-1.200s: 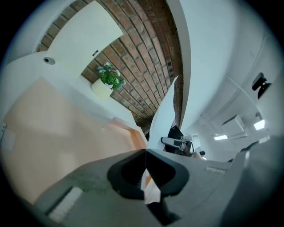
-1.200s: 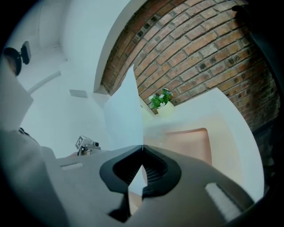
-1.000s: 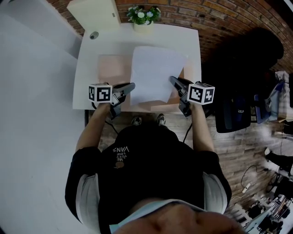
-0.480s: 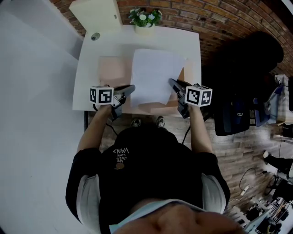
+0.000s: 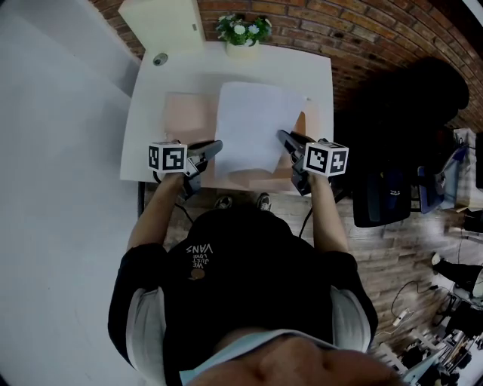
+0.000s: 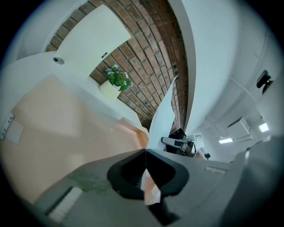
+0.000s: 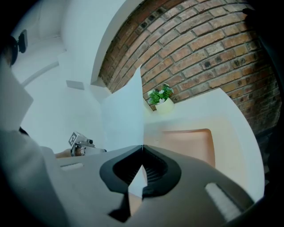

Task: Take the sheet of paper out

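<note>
A white sheet of paper [image 5: 253, 124] is held up between both grippers over a peach folder [image 5: 185, 113] that lies on the white table [image 5: 313, 68]. My left gripper [image 5: 217, 143] is shut on the sheet's left edge. In the left gripper view a bit of the paper shows pinched behind the shut jaws [image 6: 145, 151], and the sheet [image 6: 164, 113] rises edge-on ahead. My right gripper [image 5: 281, 136] is shut on the sheet's right edge. In the right gripper view the sheet [image 7: 122, 117] stands left of the shut jaws [image 7: 142, 146], with the folder [image 7: 188, 144] beyond.
A potted plant [image 5: 241, 32] stands at the table's far edge, with a small round fitting [image 5: 159, 59] at the far left corner. A pale panel [image 5: 158, 22] leans by the brick wall. Dark bags and a chair [image 5: 389, 188] crowd the floor to the right.
The right gripper has edged slightly to the left with the sheet's edge. The left gripper has stayed put, and both remain shut on the paper.
</note>
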{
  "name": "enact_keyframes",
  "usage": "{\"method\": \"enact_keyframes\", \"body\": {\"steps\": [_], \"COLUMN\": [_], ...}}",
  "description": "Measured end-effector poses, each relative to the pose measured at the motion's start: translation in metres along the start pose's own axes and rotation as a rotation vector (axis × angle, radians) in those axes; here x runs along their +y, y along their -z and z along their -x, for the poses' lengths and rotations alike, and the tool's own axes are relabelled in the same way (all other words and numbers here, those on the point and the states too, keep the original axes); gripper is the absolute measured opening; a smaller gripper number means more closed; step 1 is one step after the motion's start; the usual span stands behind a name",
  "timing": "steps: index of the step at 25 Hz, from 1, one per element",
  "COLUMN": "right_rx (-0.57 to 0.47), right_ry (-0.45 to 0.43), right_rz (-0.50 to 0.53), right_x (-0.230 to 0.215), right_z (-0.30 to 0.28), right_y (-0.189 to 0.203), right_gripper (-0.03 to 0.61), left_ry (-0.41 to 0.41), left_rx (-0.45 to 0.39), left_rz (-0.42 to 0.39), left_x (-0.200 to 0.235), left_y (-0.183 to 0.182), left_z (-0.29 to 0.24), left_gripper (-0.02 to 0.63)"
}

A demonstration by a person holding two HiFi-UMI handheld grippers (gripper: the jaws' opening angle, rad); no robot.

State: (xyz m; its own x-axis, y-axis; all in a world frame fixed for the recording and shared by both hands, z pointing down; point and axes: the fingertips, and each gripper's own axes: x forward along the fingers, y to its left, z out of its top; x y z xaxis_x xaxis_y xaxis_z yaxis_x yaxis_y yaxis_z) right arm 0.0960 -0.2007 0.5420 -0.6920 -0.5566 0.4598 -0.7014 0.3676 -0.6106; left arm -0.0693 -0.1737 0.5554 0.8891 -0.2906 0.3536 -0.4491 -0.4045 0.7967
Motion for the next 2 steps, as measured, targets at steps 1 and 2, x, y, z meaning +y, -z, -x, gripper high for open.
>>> {"method": "enact_keyframes", "body": {"steps": [1,2], "right_rx": [-0.001,-0.002], "right_ry": [-0.001,-0.002], "right_rz": [-0.001,-0.001], "right_x": [0.0000,0.0000], "right_z": [-0.0011,-0.0023], "right_y": [-0.0004,-0.0007], "right_gripper": [0.002,0.000], "left_ry": [-0.001,-0.002], "left_rx": [-0.001,-0.002], "left_rz": [0.000,-0.001], "left_x": [0.0009,0.0018], "left_y": [-0.0009,-0.0018], "left_z": [0.0003,0.0006], "left_gripper": [0.002,0.002]}}
